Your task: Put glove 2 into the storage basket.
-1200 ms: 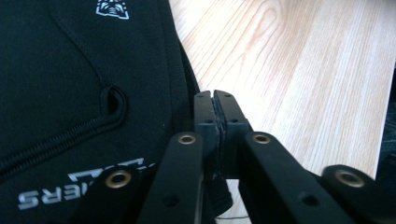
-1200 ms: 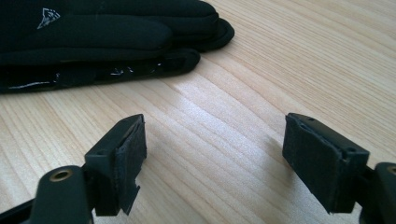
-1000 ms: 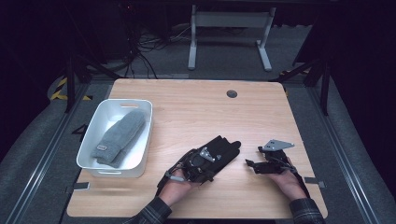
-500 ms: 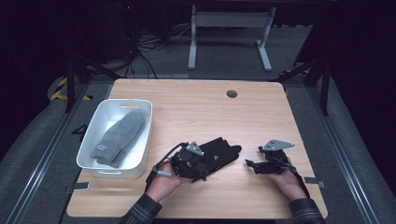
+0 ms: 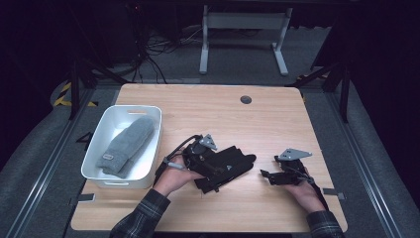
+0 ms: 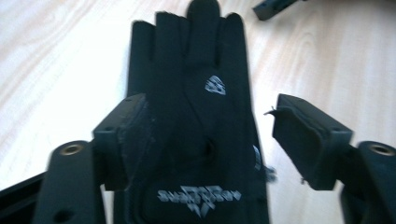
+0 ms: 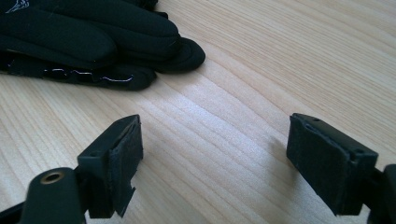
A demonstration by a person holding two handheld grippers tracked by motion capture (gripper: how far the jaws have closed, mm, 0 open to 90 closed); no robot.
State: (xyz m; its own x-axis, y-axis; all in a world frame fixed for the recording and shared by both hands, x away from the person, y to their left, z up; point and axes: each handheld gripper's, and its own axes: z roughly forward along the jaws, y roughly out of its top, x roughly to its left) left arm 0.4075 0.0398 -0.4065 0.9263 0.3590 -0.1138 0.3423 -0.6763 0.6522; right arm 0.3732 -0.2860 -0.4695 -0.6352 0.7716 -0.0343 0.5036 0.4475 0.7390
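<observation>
Left gripper (image 5: 225, 166) sits over the cuff end of the black glove (image 5: 233, 163), jaws just been opening and now spread wide: the glove lies flat between them in the left gripper view (image 6: 196, 126), one pad against its edge, the other clear, so it's released, not gripped. Glove rests on the wooden table (image 5: 208, 109) near the front middle, fingers pointing toward the right gripper (image 5: 267, 174), just right of the white bin (image 5: 148, 168) holding a grey mitten (image 5: 126, 146). Right gripper is low over bare table just beside the glove's fingertips (image 7: 182, 51), jaws wide apart with nothing between them.
</observation>
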